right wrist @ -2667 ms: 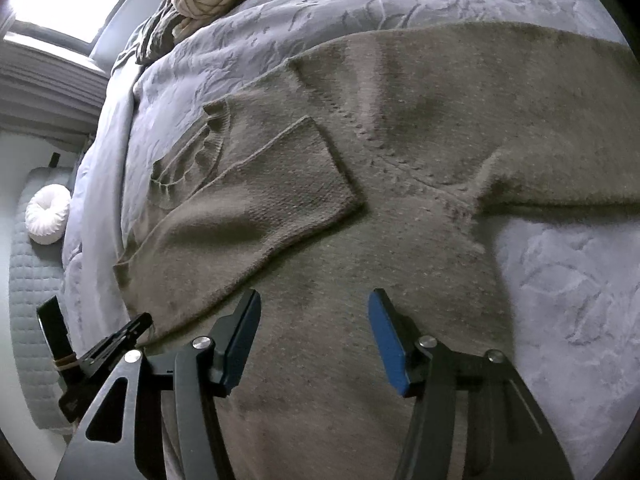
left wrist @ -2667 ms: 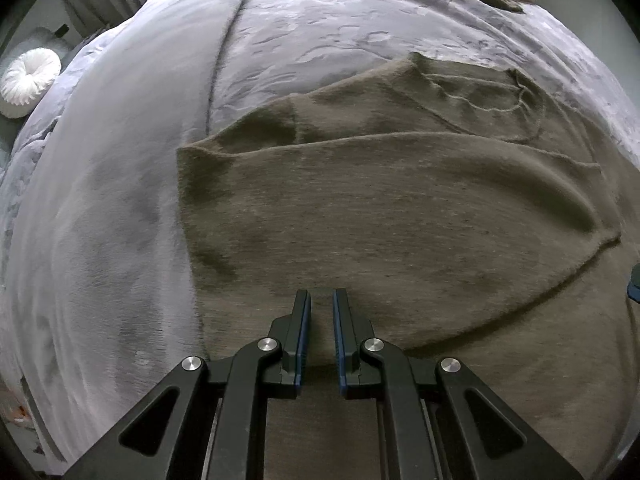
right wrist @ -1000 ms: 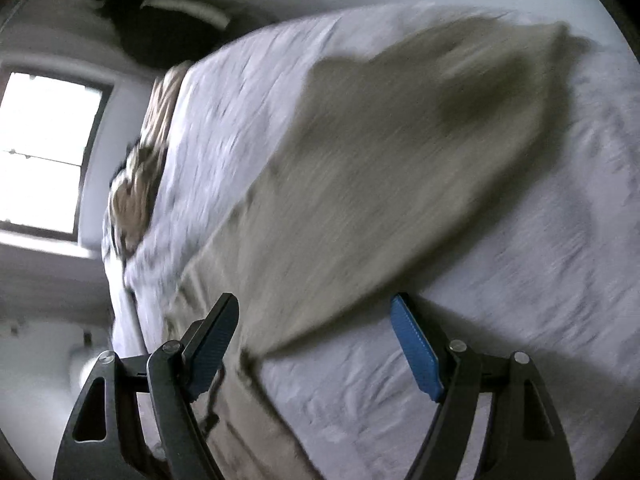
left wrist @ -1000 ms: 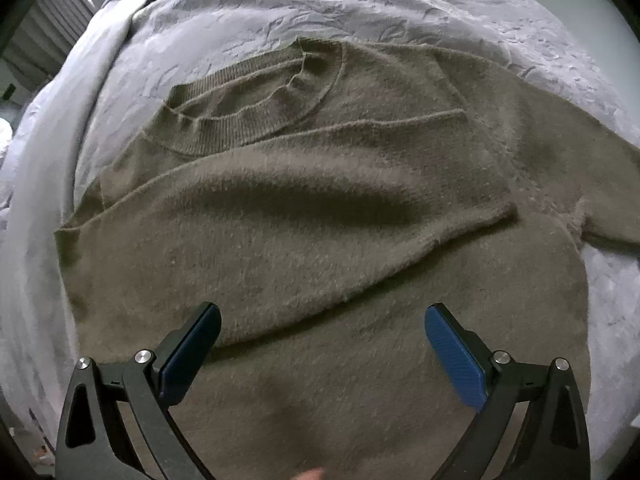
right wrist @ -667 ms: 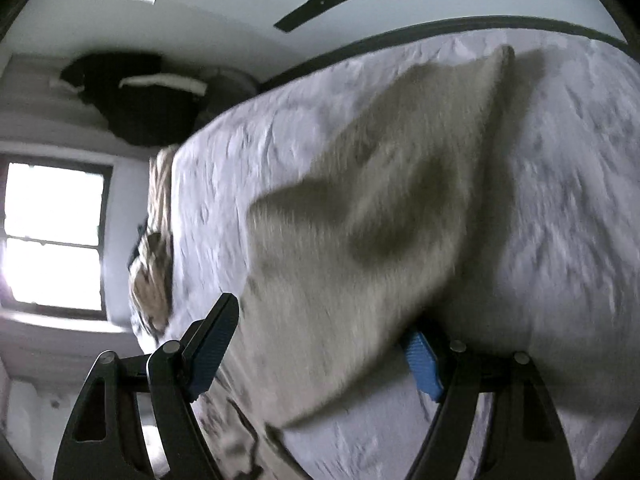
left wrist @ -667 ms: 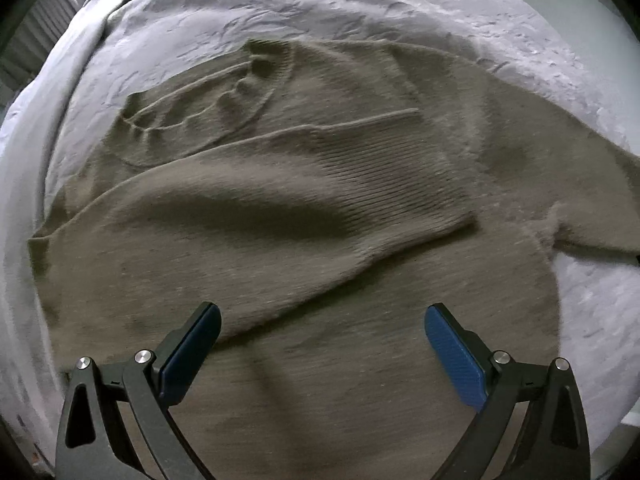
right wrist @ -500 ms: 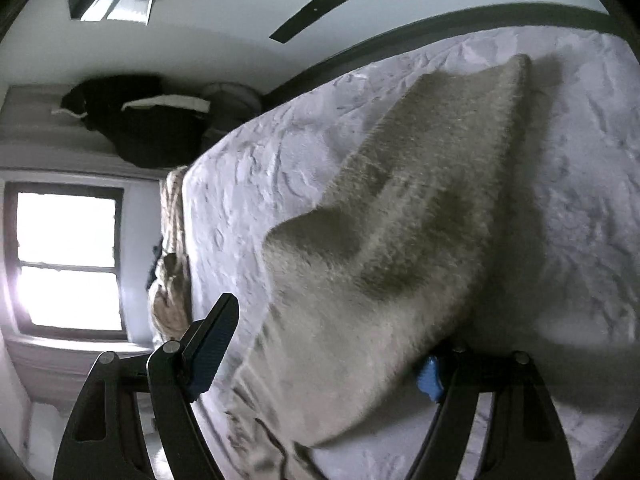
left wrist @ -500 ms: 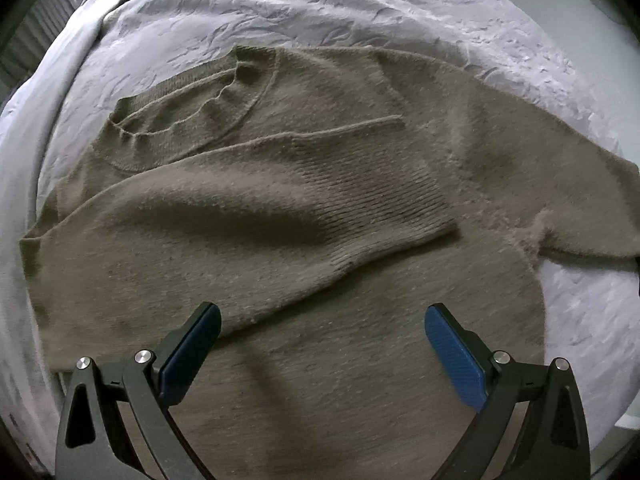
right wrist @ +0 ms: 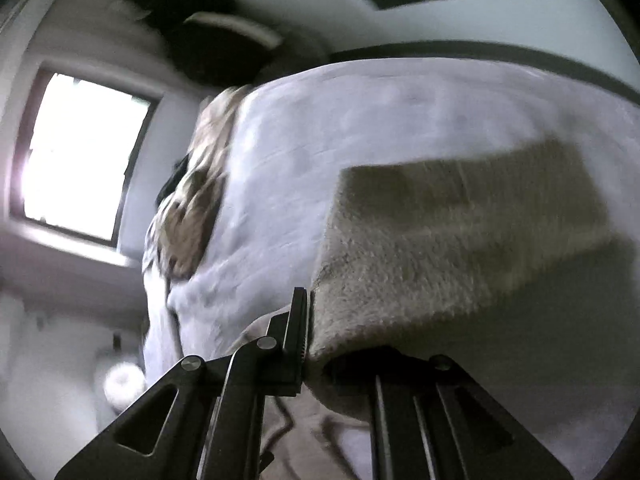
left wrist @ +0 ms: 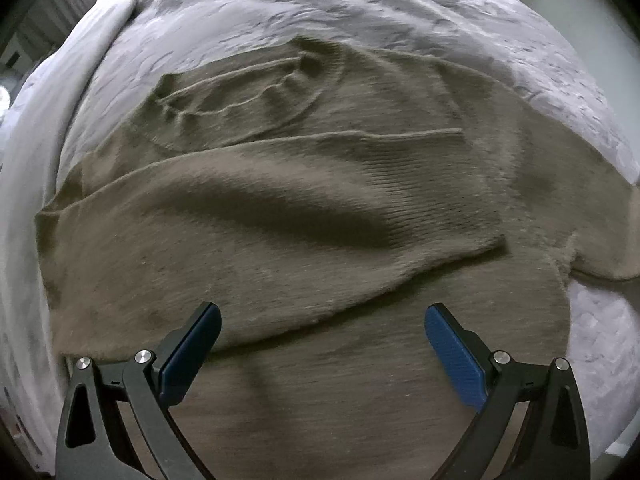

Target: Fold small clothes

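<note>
Now the sweater (left wrist: 320, 216), an olive-brown knit, lies spread on the bed (left wrist: 360, 20), which has a pale grey cover. In the left wrist view its collar (left wrist: 240, 92) is toward the far side, a little wrinkled, and one sleeve (left wrist: 300, 208) is folded across the body, its end reaching toward the right of the picture. The left gripper (left wrist: 322, 336) hangs above the lower part of the sweater with its blue-padded jaws spread wide, and nothing is between them; they do not touch the knit. In the right wrist view, which is blurred, the right gripper (right wrist: 310, 320) has just closed its jaws, and they are now pressed together on the other sleeve (right wrist: 460, 248). This sleeve is raised from the bed and drapes over the right finger, so only the left finger (right wrist: 298, 320) shows clearly. Behind it the cover continues to a beige knitted blanket (right wrist: 192, 216) at the far edge of the bed. A bright window (right wrist: 80, 160) is on the left of that view, and a dark shape near the ceiling is too blurred to tell.
</note>
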